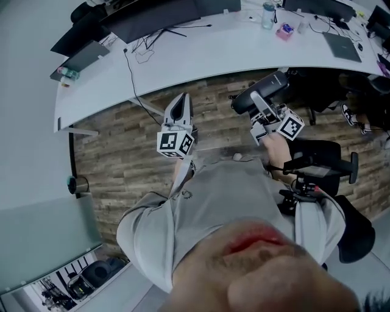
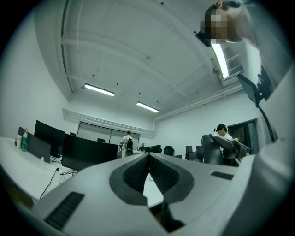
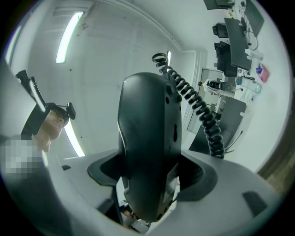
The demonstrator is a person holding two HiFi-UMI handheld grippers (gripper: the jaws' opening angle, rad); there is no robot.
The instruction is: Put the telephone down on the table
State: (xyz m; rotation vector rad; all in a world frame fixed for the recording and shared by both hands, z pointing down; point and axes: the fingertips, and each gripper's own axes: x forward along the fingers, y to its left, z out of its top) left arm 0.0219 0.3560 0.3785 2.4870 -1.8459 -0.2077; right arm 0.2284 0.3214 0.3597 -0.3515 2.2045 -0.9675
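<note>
Right gripper view gives me the clearest read. The telephone, a dark handset, fills the middle of the frame. The right gripper has its jaws spread wide around the lower part of the handset, with the pads pressed against its sides. The coiled cord runs off from the handset toward the upper right of that frame.

In the head view the telephone sits right of centre. It is held up over the wooden floor and is well short of the white table, which curves across the top of the frame. My reading is that the task is not far along: the handset is gripped and in the air but not yet set down. What remains is to carry it to a bare patch of table, lower it and let go.

The left gripper has its jaws pressed together with nothing between them. In the head view it hangs just left of centre.

As for containers, a bottle stands on the table near the top edge of the head view. It is too small for me to tell what is in it.
</note>
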